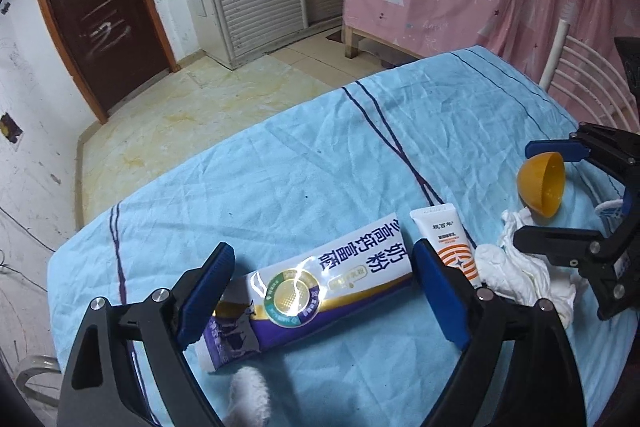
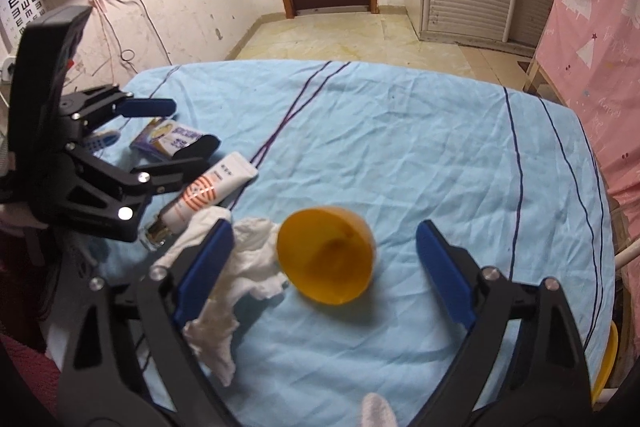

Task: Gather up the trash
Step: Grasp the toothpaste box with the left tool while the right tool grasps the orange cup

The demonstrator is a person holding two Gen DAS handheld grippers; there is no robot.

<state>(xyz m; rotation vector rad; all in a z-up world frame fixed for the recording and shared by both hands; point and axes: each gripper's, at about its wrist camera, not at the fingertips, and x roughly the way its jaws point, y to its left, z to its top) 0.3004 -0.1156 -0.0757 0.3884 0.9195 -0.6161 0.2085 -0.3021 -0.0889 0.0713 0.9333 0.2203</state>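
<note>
Left wrist view looks down on a desk covered by a wrinkled light-blue cloth with thin dark stripes (image 1: 320,155), and the left gripper (image 1: 324,291) hangs over it with its blue-padded jaws spread wide. Between them lies a long white, purple and gold milk-powder sachet (image 1: 304,287), flat on the cloth and touched by neither pad. Just beside the sachet, toward 2 o'clock, lies a white squeeze tube with orange rings (image 1: 448,243), partly hidden behind the jaw at that side. A crumpled white tissue (image 1: 516,271) sits against the tube at 3 o'clock, and past it an orange plastic half-shell (image 1: 540,183) rests on the cloth. The right gripper (image 1: 536,195) reaches in from the 3 o'clock edge. Right wrist view shows the right gripper (image 2: 324,259) with jaws open too; the orange plastic half-shell (image 2: 326,255) lies tilted between them, hollow side toward the camera, clear of both pads. The crumpled white tissue (image 2: 240,267) spreads at 9 o'clock of the shell, touching it and running under the nearer pad. The white squeeze tube with orange rings (image 2: 208,187) lies toward 10 o'clock, beneath the left gripper (image 2: 176,123).
</note>
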